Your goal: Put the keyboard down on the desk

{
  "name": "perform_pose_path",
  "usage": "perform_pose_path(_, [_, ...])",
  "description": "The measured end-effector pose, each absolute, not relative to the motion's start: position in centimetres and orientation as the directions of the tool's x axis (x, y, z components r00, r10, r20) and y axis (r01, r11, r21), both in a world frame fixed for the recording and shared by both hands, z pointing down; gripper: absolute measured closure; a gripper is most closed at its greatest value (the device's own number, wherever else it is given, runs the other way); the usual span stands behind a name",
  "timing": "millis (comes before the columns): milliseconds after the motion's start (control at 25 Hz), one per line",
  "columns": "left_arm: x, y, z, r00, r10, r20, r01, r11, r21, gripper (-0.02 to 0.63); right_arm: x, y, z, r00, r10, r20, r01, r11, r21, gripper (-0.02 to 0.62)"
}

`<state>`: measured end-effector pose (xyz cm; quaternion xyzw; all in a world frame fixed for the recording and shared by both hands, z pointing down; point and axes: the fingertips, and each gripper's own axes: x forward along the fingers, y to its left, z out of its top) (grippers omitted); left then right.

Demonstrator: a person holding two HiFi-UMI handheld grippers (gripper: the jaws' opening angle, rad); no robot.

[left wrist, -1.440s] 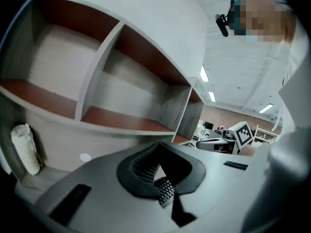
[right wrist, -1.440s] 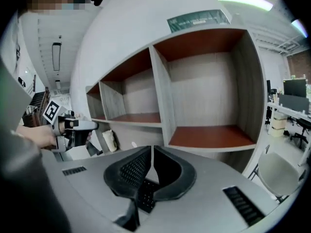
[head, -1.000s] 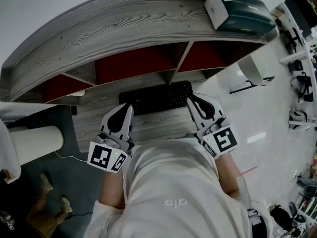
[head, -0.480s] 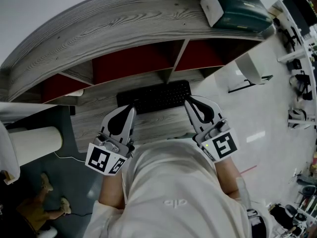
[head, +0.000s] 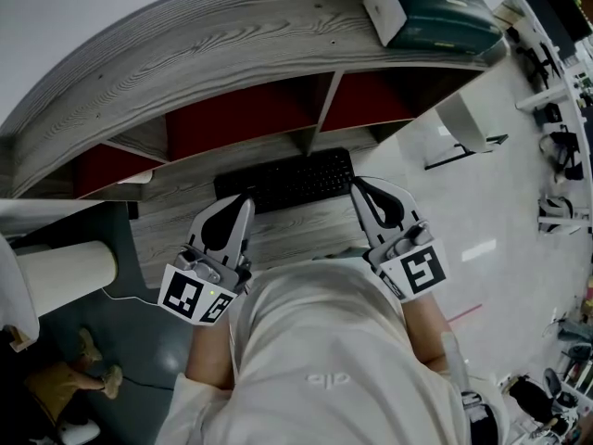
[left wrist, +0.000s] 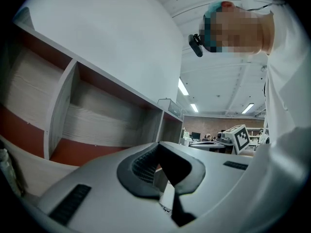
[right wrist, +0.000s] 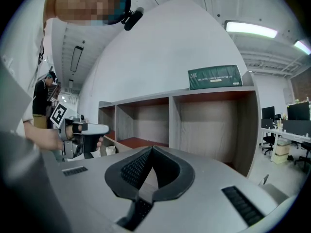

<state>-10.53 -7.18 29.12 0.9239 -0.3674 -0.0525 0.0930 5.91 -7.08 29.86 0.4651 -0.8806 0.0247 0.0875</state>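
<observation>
The black keyboard (head: 285,178) lies flat on the wood-grain desk (head: 278,235), in front of the shelf. My left gripper (head: 246,198) points at its front left corner, and the tips look to touch it. In the left gripper view the left gripper (left wrist: 158,144) is shut, tips meeting, with nothing between them. My right gripper (head: 354,184) sits at the keyboard's right end. Its jaws have just been closing, and in the right gripper view the right gripper (right wrist: 151,148) is shut with nothing between its tips.
A curved wooden shelf (head: 232,54) with red-backed compartments stands behind the desk. A green box (head: 435,12) rests on its top right. A white roll (head: 65,272) lies at the left. Office stands and gear (head: 556,137) crowd the floor at the right.
The head view has shifted a little. Both grippers stay at the keyboard's front corners, and the keyboard lies where it was.
</observation>
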Motion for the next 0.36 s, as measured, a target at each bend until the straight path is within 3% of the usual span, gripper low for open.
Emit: perform_pose_path(360, [-10.34, -7.57, 29.68, 0.729, -0.684, -0.02, -0.666, -0.715, 0.211, 0.591, 6.36, -7.3, 30.38, -0.534, -0.824, 0.192, -0.834, 0.55, 0.041, 0.566])
